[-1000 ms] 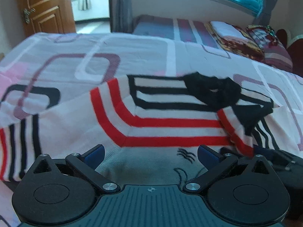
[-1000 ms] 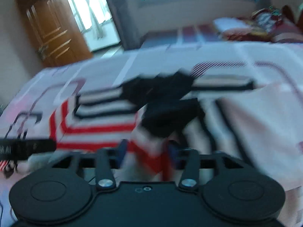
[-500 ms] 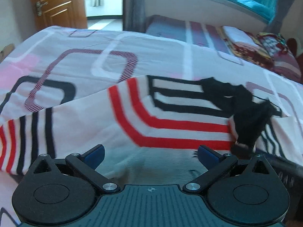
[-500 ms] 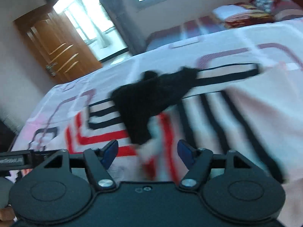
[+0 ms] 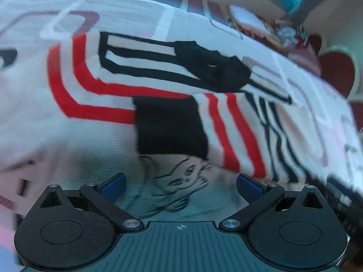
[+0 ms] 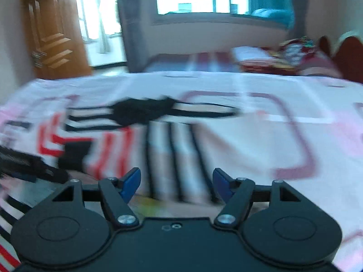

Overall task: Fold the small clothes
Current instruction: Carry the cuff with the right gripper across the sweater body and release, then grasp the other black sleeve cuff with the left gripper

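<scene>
Two open tongs over one sweater, with the right sleeve already folded in.

Left wrist view: the left gripper (image 5: 180, 182) stands spread and empty. The sweater (image 5: 95, 122) lies on the bed (image 5: 136, 6) just ahead of it, with the black cuff (image 5: 170, 125) across the chest; the body runs left to right.
Right wrist view: the right gripper (image 6: 176, 184) is also spread, holding nothing, beside the folded sleeve (image 6: 172, 149). I judge that the left hand is nearer to the unfolded side.
</scene>
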`<move>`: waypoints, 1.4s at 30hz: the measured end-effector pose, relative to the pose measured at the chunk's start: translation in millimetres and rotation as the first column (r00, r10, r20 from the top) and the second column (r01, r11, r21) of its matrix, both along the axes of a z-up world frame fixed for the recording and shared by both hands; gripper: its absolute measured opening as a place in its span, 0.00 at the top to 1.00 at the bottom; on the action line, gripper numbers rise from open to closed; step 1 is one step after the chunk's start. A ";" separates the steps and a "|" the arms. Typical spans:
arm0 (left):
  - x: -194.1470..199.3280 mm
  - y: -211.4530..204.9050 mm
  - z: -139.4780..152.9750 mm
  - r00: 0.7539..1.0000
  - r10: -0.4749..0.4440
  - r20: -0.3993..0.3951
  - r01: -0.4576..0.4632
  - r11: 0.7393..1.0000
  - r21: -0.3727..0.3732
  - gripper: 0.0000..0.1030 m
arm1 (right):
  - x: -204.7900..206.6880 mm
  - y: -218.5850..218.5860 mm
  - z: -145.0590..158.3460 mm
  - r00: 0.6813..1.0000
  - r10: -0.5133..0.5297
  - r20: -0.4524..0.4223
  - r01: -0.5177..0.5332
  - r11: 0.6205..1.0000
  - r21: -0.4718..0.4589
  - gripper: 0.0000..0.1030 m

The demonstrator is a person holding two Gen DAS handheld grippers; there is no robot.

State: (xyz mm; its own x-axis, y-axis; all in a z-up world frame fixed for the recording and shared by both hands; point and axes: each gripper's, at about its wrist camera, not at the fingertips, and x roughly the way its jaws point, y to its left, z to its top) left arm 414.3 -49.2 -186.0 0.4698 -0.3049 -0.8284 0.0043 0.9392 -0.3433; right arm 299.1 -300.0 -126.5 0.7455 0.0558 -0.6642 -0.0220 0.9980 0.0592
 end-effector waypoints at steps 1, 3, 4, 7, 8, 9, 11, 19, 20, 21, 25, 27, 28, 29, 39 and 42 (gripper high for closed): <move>2.0 1.6 -3.2 0.999 0.041 0.005 -0.040 0.999 -0.028 0.00 | -6.8 -10.6 -3.3 1.000 -0.023 -0.005 0.023 1.000 -0.018 0.33; 4.3 4.5 -5.1 0.996 0.088 0.034 -0.085 0.993 -0.085 0.00 | -17.0 -31.6 -8.2 0.997 -0.072 -0.017 0.072 0.997 -0.043 0.33; 5.9 6.3 -7.1 0.994 0.106 0.040 -0.100 0.988 -0.120 0.00 | -19.2 -37.5 -11.4 0.995 -0.096 -0.019 0.094 0.994 -0.056 0.33; 10.9 5.2 -10.2 0.987 0.155 0.047 -0.146 0.977 -0.154 0.03 | -23.0 -55.6 -20.6 0.986 -0.163 -0.037 0.160 0.984 -0.076 0.33; 9.7 4.5 -10.5 0.983 0.172 0.068 -0.158 0.971 -0.177 0.23 | -23.7 -58.8 -22.9 0.984 -0.171 -0.043 0.168 0.983 -0.076 0.34; 8.8 5.6 -12.1 0.981 0.178 0.080 -0.158 0.965 -0.208 0.53 | -23.7 -60.8 -25.3 0.983 -0.176 -0.045 0.172 0.982 -0.080 0.36; 14.0 6.1 -21.5 0.983 0.180 0.024 -0.167 0.949 -0.268 0.67 | -21.3 -60.7 -29.6 0.982 -0.183 -0.043 0.179 0.979 -0.098 0.39; 25.0 -0.5 -25.7 0.960 0.271 0.064 -0.244 0.929 -0.278 0.88 | -21.2 -66.7 -35.2 0.987 -0.152 -0.053 0.148 0.986 -0.076 0.43; 25.3 1.6 -24.8 0.957 0.282 0.068 -0.252 0.924 -0.288 0.89 | -20.4 -65.7 -35.5 0.988 -0.145 -0.054 0.141 0.987 -0.073 0.45; 24.0 3.2 -19.6 0.952 0.291 0.093 -0.254 0.924 -0.287 0.89 | -19.1 -63.8 -36.2 0.989 -0.140 -0.052 0.135 0.988 -0.078 0.47; 21.2 12.7 -1.5 0.940 0.300 0.164 -0.250 0.930 -0.271 0.90 | -11.2 -57.7 -40.5 0.992 -0.109 -0.064 0.103 0.991 -0.091 0.57; 19.6 19.2 0.3 0.934 0.309 0.178 -0.259 0.931 -0.256 0.90 | -4.7 -55.2 -42.3 0.993 -0.097 -0.064 0.091 0.992 -0.092 0.69; 20.4 22.5 -2.7 0.936 0.307 0.174 -0.262 0.935 -0.238 0.90 | -2.1 -54.2 -41.6 0.994 -0.098 -0.056 0.092 0.991 -0.095 0.73; 19.4 26.3 -7.2 0.938 0.308 0.161 -0.270 0.937 -0.221 0.90 | 0.9 -53.8 -39.3 0.994 -0.101 -0.044 0.096 0.991 -0.093 0.79; 14.0 17.4 -2.0 0.963 0.215 0.165 -0.202 0.975 -0.092 0.87 | -10.0 -79.5 -50.6 0.975 -0.212 -0.069 0.215 0.976 0.033 0.85; -5.9 32.0 14.0 0.955 0.242 0.175 -0.230 0.969 -0.086 0.75 | -18.0 -80.3 -41.9 0.979 -0.180 -0.095 0.185 0.981 0.051 0.78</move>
